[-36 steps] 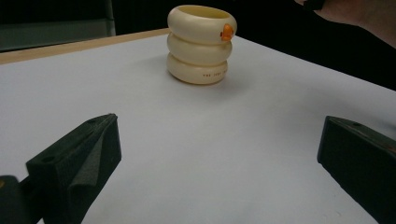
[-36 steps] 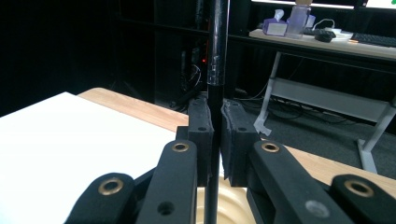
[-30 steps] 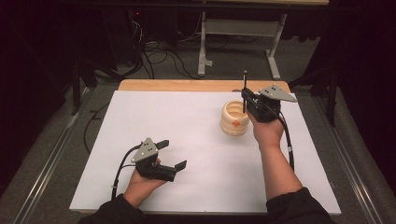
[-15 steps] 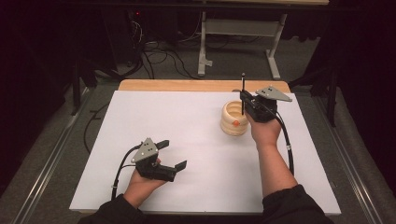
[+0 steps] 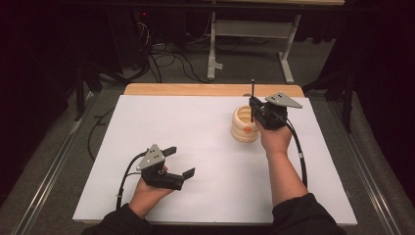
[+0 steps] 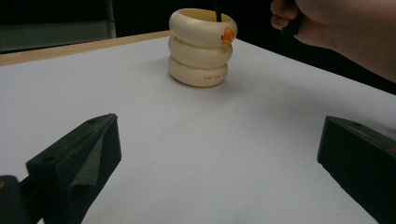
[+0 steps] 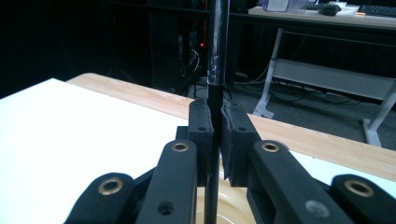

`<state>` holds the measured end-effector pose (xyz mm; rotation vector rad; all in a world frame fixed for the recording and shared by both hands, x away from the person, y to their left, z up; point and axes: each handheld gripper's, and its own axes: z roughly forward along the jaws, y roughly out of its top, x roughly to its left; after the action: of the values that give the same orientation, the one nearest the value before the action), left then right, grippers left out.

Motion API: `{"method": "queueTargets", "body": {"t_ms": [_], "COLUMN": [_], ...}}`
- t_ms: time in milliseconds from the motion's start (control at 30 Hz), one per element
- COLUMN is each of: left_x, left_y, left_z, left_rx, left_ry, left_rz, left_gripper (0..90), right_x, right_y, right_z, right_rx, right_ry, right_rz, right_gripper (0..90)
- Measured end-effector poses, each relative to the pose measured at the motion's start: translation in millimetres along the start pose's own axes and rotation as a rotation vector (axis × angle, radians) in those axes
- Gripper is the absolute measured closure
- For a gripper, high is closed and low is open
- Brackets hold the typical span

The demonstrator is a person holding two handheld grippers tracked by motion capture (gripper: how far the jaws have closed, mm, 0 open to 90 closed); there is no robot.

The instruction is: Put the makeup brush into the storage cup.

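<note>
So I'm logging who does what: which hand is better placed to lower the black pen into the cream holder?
Right. The right gripper already clamps the pen upright over the holder; the left gripper rests open, far off.

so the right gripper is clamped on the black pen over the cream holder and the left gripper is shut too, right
Not quite: the left gripper is open, its jaws wide apart in the left gripper view. The right gripper is clamped on the black pen over the cream holder.

Light falls from above onto the white worktop (image 5: 195, 147), which is bright and evenly lit, while the room around it sinks into near black. Shadows under the hands are soft and faint. In the left gripper view the near jaws are blurred; the high view is slightly grainy.
</note>
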<state>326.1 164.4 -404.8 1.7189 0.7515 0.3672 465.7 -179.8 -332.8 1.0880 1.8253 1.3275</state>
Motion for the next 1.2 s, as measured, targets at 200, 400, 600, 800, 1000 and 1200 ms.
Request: {"method": "queueTargets", "body": {"t_ms": [200, 400, 600, 800, 1000, 1200], "left_x": [0.0, -0.1, 0.0, -0.1, -0.2, -0.8], "left_y": [0.0, 0.1, -0.2, -0.4, -0.6, -0.6], "left_z": [0.1, -0.1, 0.7, 0.8, 0.7, 0.7], "left_rx": [0.001, -0.001, 0.004, 0.005, 0.005, 0.005], "left_ry": [0.001, 0.004, 0.003, 0.002, 0.001, 0.002], "left_rz": [0.002, 0.002, 0.004, 0.005, 0.007, 0.008], "left_gripper": [0.0, 0.1, 0.1, 0.1, 0.1, 0.1], "right_x": [-2.4, -6.6, -9.0, -7.8, -8.5, -7.7], "right_y": [-8.3, -16.2, -24.5, -31.8, -37.6, -38.2], "right_z": [0.8, 1.0, 2.1, 4.0, 4.3, 4.1], "right_rx": [0.010, 0.025, 0.036, 0.046, 0.052, 0.058], "right_ry": [-0.003, -0.006, -0.005, 0.001, 0.003, 0.010], "right_rz": [0.008, 0.023, 0.036, 0.042, 0.043, 0.044], "right_gripper": [85.9, 85.9, 85.9, 85.8, 85.7, 85.3]}}
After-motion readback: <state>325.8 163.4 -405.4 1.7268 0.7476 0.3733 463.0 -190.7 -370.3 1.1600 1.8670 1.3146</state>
